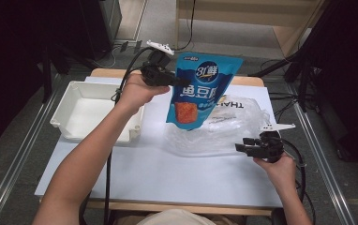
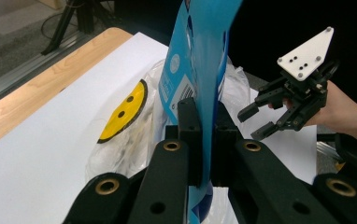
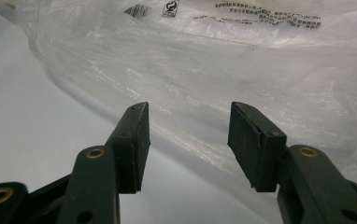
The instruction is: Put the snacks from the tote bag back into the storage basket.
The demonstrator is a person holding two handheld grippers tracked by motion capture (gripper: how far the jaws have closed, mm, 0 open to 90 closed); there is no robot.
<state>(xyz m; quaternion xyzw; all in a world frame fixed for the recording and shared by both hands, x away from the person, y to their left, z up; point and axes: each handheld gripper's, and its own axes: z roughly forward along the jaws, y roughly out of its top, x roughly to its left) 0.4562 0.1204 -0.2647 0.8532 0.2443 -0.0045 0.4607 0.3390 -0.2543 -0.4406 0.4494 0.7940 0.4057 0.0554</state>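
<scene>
A blue snack pouch (image 1: 200, 91) with a red panel hangs upright above the table, and my left gripper (image 1: 181, 82) is shut on its left edge. In the left gripper view the pouch (image 2: 200, 60) runs edge-on between the two black pads. Below it lies a crumpled clear plastic bag (image 1: 224, 129) with printed text and a yellow smiley face (image 2: 123, 112). My right gripper (image 1: 241, 149) rests open at the bag's right end. In the right gripper view its jaws (image 3: 188, 144) stand wide apart, with the bag (image 3: 204, 74) just ahead and nothing between them.
A white rectangular bin (image 1: 97, 110) stands at the left of the white table top (image 1: 167, 173), right under my left forearm. Black cables trail from both grippers. Dark stands and a wooden shelf frame surround the table's far side.
</scene>
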